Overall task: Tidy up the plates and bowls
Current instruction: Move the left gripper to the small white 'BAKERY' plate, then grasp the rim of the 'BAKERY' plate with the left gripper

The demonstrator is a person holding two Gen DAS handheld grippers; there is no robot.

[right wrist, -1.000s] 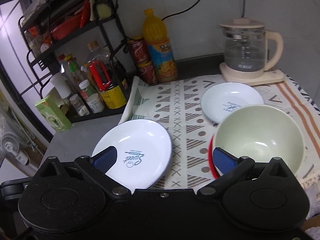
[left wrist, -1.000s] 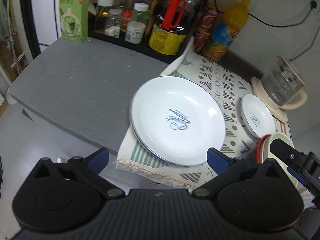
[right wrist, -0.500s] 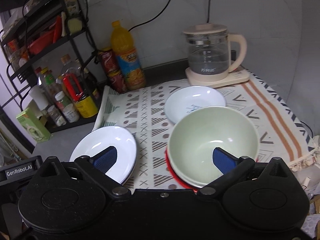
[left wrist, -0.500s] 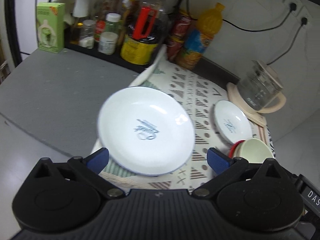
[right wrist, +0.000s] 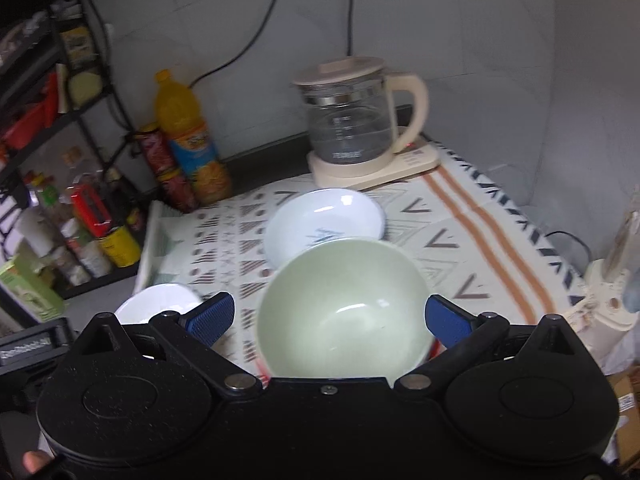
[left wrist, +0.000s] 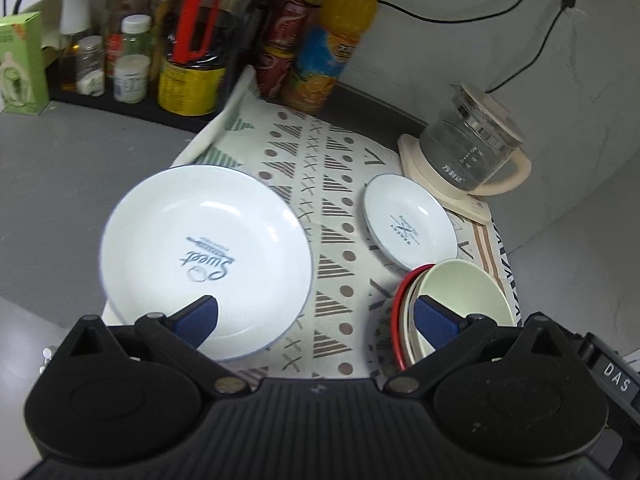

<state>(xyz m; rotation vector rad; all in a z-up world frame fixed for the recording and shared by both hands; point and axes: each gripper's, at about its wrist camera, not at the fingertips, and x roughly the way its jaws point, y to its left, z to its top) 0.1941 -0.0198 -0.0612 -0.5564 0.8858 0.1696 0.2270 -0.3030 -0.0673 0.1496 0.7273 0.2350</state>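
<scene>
While both tools gape empty | kettle (right wrist: 352,120) behind small plate (right wrist: 324,224) (touching bowl (right wrist: 344,312)) | bottle (left wrist: 332,40) beyond.

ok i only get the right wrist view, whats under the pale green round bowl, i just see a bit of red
observer: a stack. the pale green round bowl sits in a cream bowl, and that sits in a red-rimmed dish.
operator: and the big white plate on the left, its mostly hidden for me
observer: the large white round plate lies flat across the left edge of the patterned cloth.
operator: left gripper holding it
observer: no, the left gripper is open, gripping nothing.
</scene>
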